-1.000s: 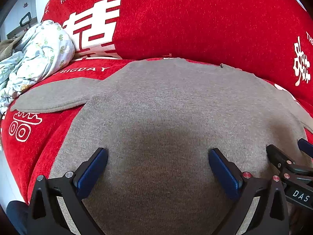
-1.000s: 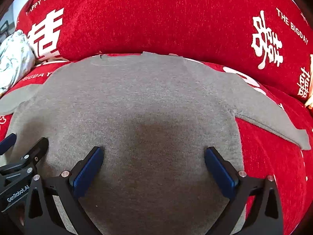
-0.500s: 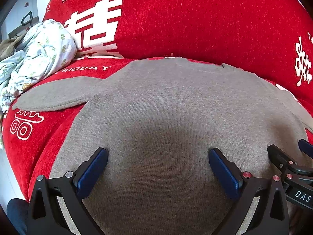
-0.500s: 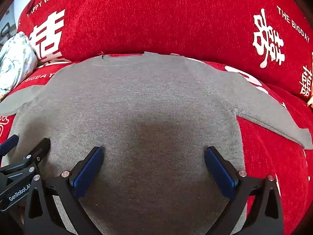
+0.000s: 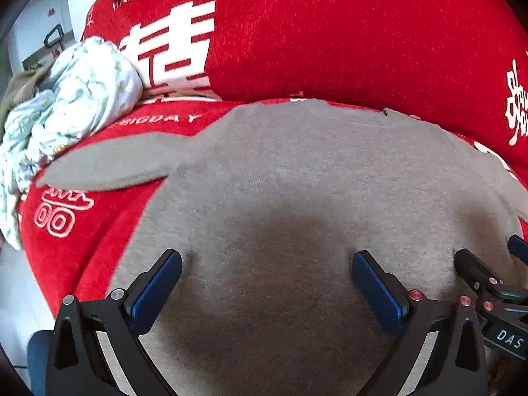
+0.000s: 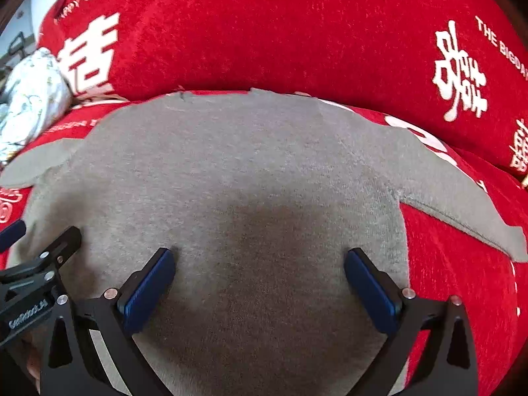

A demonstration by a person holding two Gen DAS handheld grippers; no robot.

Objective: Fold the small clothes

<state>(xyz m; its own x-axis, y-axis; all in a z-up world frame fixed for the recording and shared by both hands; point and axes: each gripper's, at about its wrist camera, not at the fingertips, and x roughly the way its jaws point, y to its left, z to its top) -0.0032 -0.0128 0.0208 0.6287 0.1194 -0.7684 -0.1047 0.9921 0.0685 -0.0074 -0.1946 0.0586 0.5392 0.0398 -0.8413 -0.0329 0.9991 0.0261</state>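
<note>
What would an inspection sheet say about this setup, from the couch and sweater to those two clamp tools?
Surface: red sofa seat with white lettering, red back cushion behind.
Job's things: grey sweater spread flat, both sleeves out sideways, unfolded.
Clutter: crumpled floral cloth beyond the left sleeve.
Grippers: left gripper and right gripper open, side by side over the sweater's body, gripping nothing.
Cables: nothing seen.
Surroundings: pale wall and floor at far left, blurred.
</note>
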